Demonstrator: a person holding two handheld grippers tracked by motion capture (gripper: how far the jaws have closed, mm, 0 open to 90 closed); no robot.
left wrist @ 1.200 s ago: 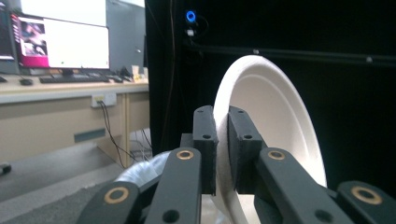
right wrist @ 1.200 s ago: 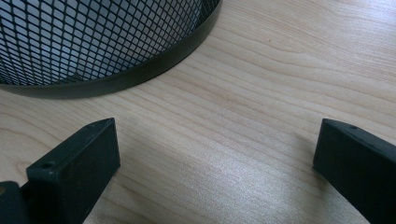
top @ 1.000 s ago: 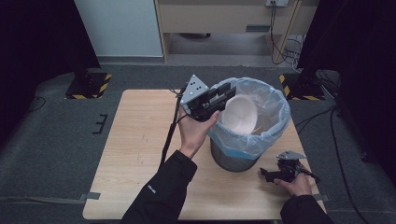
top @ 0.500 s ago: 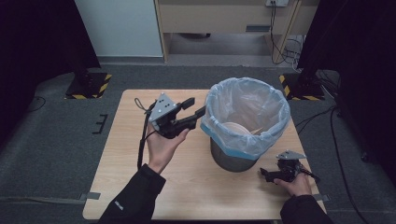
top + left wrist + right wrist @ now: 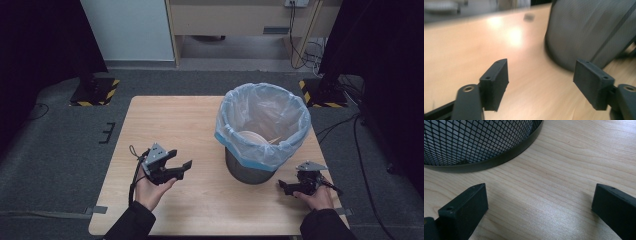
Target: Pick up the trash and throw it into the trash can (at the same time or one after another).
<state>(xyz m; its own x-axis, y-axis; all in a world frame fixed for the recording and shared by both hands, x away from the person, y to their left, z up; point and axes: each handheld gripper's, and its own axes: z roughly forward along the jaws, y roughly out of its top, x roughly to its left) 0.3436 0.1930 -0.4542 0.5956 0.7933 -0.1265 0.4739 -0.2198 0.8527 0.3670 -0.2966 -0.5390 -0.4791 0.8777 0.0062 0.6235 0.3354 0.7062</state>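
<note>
One mesh bin [image 5: 255,167] with a pale blue liner [image 5: 263,122] stands on the table [image 5: 165,120], a single white bowl [image 5: 252,138] lying inside it. The left gripper [image 5: 186,166], well left of the bin, has just been opening its jaws, which hold nothing. The right gripper [image 5: 283,185] rests near the bin's base, jaws apart and empty, with bare wood open between bin and table edges.

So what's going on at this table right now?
A person works with two handheld grippers beside a mesh bin lined with a pale blue bag; a whitish, bowl-like item lies inside it. The left gripper is low over the table, left of the bin, its jaws just opened with nothing between them. The right gripper rests open and empty by the bin's base.
</note>
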